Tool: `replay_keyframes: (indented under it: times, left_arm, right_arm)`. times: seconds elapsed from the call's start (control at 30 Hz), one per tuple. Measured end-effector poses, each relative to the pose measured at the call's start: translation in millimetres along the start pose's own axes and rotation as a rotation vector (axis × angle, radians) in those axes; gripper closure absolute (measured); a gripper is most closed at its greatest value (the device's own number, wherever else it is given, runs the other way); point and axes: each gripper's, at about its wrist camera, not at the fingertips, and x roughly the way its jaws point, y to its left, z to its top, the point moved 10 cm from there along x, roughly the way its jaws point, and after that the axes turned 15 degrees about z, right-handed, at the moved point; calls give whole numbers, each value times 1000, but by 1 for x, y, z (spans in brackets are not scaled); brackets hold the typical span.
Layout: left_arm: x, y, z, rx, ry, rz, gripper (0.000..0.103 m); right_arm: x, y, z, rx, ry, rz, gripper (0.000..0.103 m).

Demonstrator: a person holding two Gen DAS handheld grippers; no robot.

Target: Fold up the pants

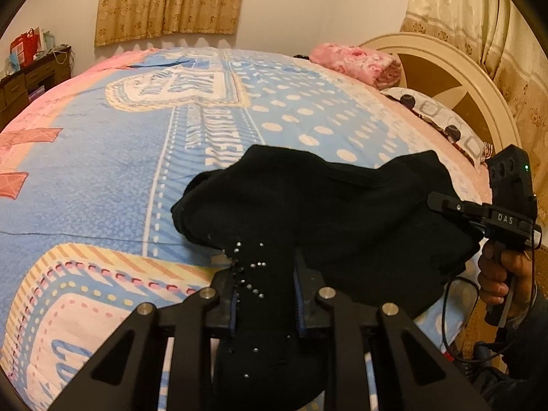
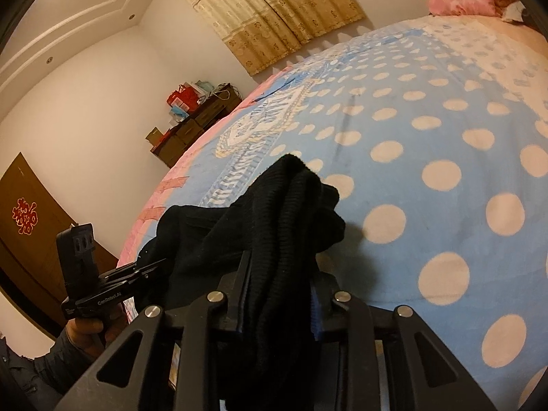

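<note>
The black pants (image 1: pixel 325 205) hang bunched between my two grippers, just above the near edge of the bed (image 1: pixel 113 171). My left gripper (image 1: pixel 265 281) is shut on an end with small silver studs. My right gripper (image 2: pixel 279 274) is shut on a thick ribbed bunch of the pants (image 2: pixel 291 212). In the left wrist view the right gripper (image 1: pixel 445 203) is at the right edge, its fingers clamped into the cloth. In the right wrist view the left gripper (image 2: pixel 150 267) is at the lower left, also in the cloth.
The bed has a blue, pink and polka-dot cover (image 2: pixel 428 171). A pink folded blanket (image 1: pixel 356 63) and a patterned pillow (image 1: pixel 441 123) lie by the cream headboard (image 1: pixel 455 78). A dark dresser (image 1: pixel 30 82) with bags stands by the far wall. Curtains (image 1: pixel 167 3) hang behind.
</note>
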Motion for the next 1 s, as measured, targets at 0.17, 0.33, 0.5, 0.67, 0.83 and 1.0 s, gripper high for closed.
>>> replay_keyframes:
  times: [0.17, 0.33, 0.5, 0.67, 0.83, 1.0]
  left_arm:
    - [-13, 15, 10, -28, -33, 17, 79]
    - [-23, 42, 24, -66, -68, 54, 79]
    - [-34, 80, 40, -105, -105, 106, 79]
    - [-40, 123, 59, -139, -138, 170, 79]
    - [-36, 175, 73, -204, -161, 240, 79]
    - [-27, 222, 79, -260, -168, 309, 79]
  right_arm:
    - [9, 18, 23, -63, 25, 12, 75]
    - [33, 40, 46, -123, 61, 34, 75]
    - [71, 60, 70, -168, 101, 68, 75]
    - [122, 81, 97, -199, 147, 109, 75]
    - [179, 103, 123, -230, 201, 145, 75]
    - [241, 122, 139, -269, 253, 169, 75]
